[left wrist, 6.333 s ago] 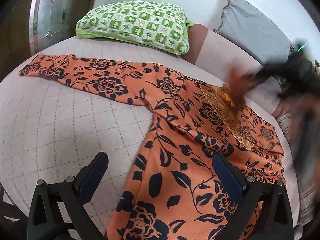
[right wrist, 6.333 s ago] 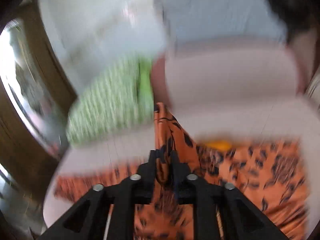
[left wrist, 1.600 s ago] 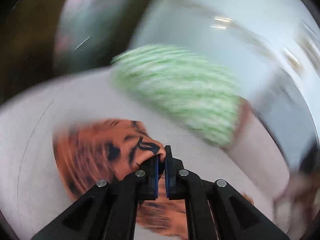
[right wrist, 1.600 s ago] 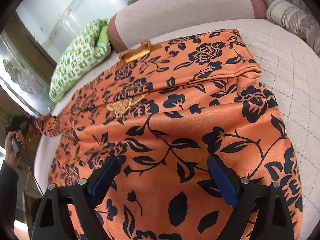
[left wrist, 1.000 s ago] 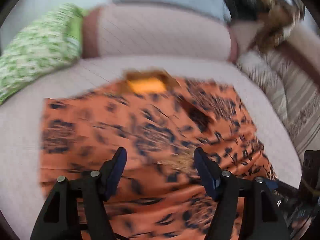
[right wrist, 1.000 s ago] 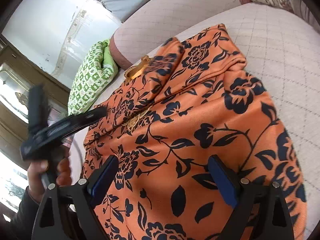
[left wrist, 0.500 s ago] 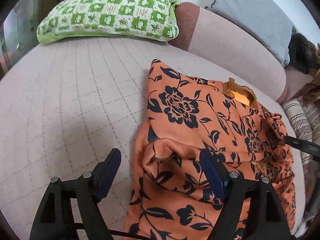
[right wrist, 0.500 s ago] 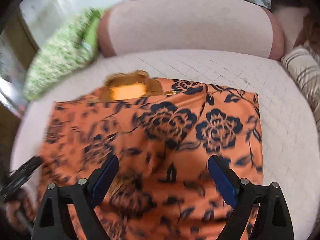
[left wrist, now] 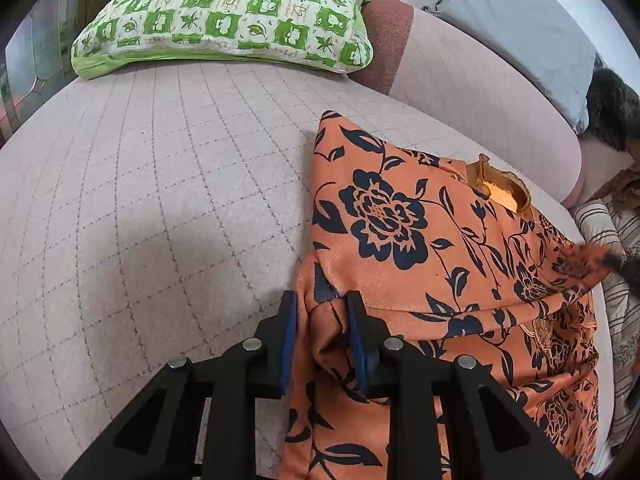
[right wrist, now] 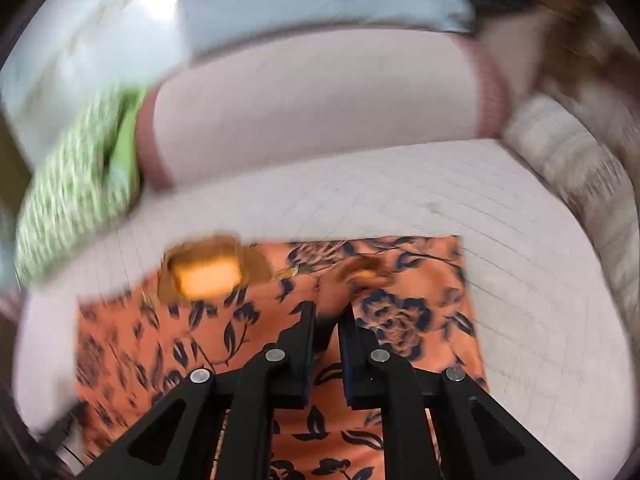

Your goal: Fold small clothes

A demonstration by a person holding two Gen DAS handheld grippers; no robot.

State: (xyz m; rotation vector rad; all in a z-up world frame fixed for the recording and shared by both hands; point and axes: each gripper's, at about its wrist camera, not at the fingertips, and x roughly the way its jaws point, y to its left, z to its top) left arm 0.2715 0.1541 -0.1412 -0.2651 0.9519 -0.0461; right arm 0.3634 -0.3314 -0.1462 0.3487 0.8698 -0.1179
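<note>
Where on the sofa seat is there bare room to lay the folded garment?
Bare quilted seat lies between the green pillow and the orange floral garment; a second bare strip sits right of it, toward the striped cushion. Crowded where the left gripper and right gripper pinch the cloth.

Orange floral garment (left wrist: 420,248), partly folded, flat

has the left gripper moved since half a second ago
Yes. The left gripper was open and back from the orange floral garment; it has come forward to the fabric's edge, toward the green pillow, and its jaws have narrowed around a bunched fold.
</note>
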